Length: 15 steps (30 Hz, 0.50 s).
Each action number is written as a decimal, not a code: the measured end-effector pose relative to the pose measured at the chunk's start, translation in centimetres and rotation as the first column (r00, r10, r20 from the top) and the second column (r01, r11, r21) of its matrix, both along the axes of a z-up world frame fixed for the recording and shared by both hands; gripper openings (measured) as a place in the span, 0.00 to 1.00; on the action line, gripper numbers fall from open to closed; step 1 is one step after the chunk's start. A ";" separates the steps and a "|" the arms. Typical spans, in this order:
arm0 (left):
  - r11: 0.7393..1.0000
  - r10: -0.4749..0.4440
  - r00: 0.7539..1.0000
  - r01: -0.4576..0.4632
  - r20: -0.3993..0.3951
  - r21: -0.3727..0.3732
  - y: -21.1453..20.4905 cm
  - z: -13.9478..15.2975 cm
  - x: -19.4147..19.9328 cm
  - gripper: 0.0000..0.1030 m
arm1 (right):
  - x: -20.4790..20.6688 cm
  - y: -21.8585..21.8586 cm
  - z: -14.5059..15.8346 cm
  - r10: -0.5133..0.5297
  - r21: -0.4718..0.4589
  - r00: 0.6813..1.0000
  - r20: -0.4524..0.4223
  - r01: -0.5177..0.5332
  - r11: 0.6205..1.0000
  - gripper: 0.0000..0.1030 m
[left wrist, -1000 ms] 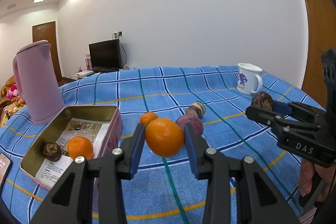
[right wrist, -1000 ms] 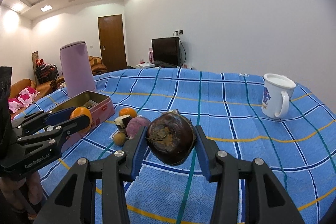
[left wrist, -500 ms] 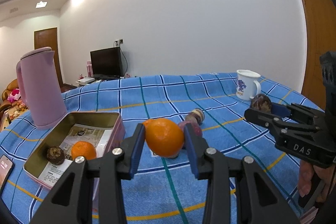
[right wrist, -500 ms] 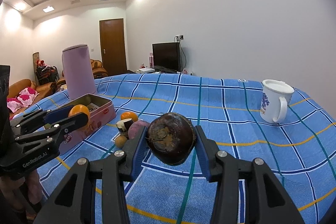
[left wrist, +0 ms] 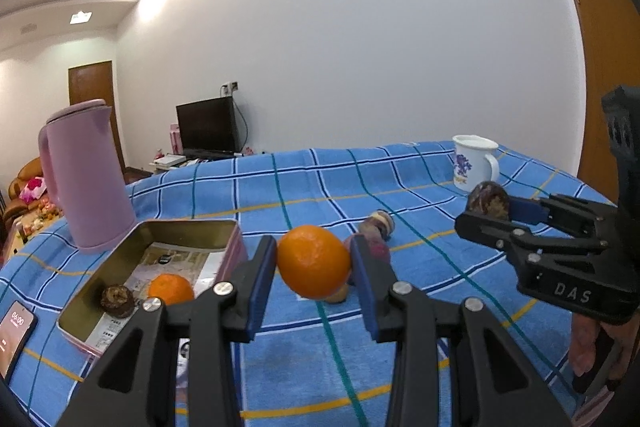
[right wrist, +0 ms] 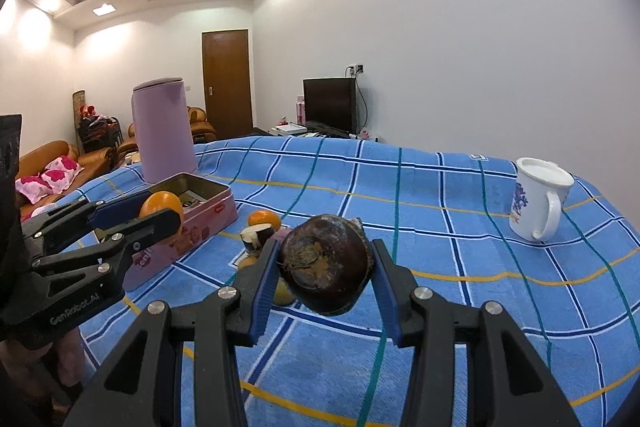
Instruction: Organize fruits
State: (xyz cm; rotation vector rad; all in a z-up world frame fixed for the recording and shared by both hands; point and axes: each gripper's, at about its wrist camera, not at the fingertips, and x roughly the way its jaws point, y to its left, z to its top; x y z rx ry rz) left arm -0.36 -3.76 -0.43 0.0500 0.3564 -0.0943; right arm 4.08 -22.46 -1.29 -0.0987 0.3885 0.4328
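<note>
Fruit first: the orange (left wrist: 314,261), clamped across its middle by the left gripper (left wrist: 314,263), hangs above the cloth at 3 o'clock from the tin (left wrist: 236,247). Light, firm, slightly slick, I'd guess. The right gripper (right wrist: 325,267) is clenched on a dark mangosteen (right wrist: 325,265). The blue checked cloth (right wrist: 460,227) looks soft; white-walled living room behind.

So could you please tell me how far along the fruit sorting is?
Done: an orange and a dark fruit lie in the tin. In hand: the left hand-held gripper grips a second orange, the right hand-held gripper a brown fruit. Left: several pieces on the cloth.
</note>
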 end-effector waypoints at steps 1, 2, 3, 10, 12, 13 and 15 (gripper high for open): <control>1.000 0.009 1.000 -0.009 -0.002 -0.004 0.4 0.2 0.0 0.38 | 0.1 0.1 0.1 0.004 -0.001 1.000 -0.002 -0.004 1.000 0.45; 1.000 0.013 1.000 -0.013 -0.004 -0.006 0.6 0.3 0.1 0.38 | 0.1 0.3 0.3 0.010 -0.005 1.000 -0.002 -0.010 1.000 0.45; 1.000 0.022 1.000 -0.022 -0.004 -0.005 0.9 0.4 0.1 0.38 | 0.1 0.5 0.5 0.017 -0.009 1.000 -0.001 -0.017 1.000 0.45; 0.996 0.084 0.996 -0.085 -0.029 -0.005 3.3 0.9 0.8 0.38 | 0.6 2.7 1.8 0.067 -0.032 0.998 0.005 -0.066 0.997 0.45; 0.994 0.105 0.994 -0.105 -0.041 -0.002 4.0 1.0 1.0 0.38 | 0.8 3.3 2.2 0.081 -0.036 0.997 0.004 -0.081 0.996 0.45; 0.994 0.109 0.993 -0.110 -0.048 -0.002 4.4 1.0 1.2 0.38 | 1.0 3.6 2.4 0.087 -0.036 0.996 0.003 -0.087 0.996 0.45; 0.992 0.123 0.991 -0.123 -0.053 0.002 4.9 1.0 1.3 0.38 | 1.4 4.2 2.7 0.099 -0.035 0.995 -0.001 -0.099 0.995 0.45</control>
